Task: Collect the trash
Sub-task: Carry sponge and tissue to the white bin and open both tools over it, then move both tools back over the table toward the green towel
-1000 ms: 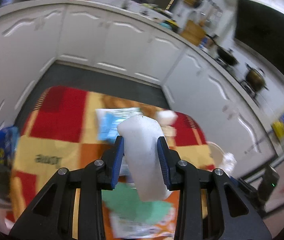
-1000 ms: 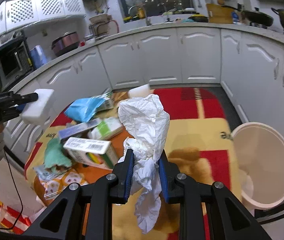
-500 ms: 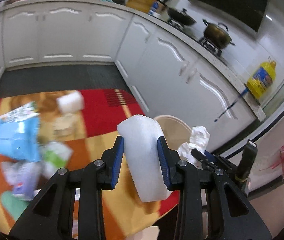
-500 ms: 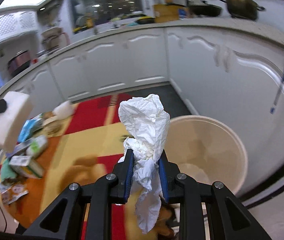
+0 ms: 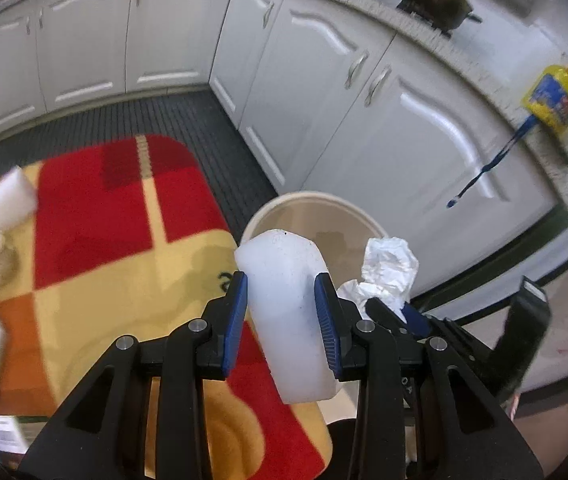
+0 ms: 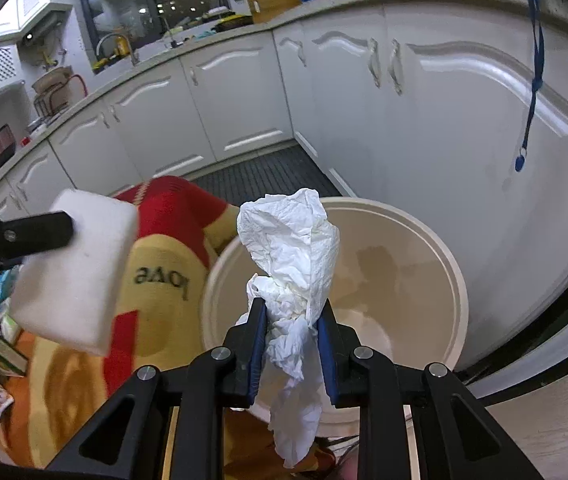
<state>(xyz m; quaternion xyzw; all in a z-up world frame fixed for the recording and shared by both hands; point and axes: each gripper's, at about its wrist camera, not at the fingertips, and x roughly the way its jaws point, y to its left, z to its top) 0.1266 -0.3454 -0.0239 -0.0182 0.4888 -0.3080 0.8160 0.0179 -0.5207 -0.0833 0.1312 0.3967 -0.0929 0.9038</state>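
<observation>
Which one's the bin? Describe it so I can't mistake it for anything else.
Find the white cabinets along the kitchen wall; at their foot, past the edge of the red and yellow tablecloth, stands the bin. It is a round, cream, open-topped tub, the only container on the floor, below the crumpled tissue in the right gripper.

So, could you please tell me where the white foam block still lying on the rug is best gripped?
Grip the foam block on the rug across its two broad flat faces, coming from above: it stands clear of the other litter, and its narrow thickness suits the tongs.
</observation>
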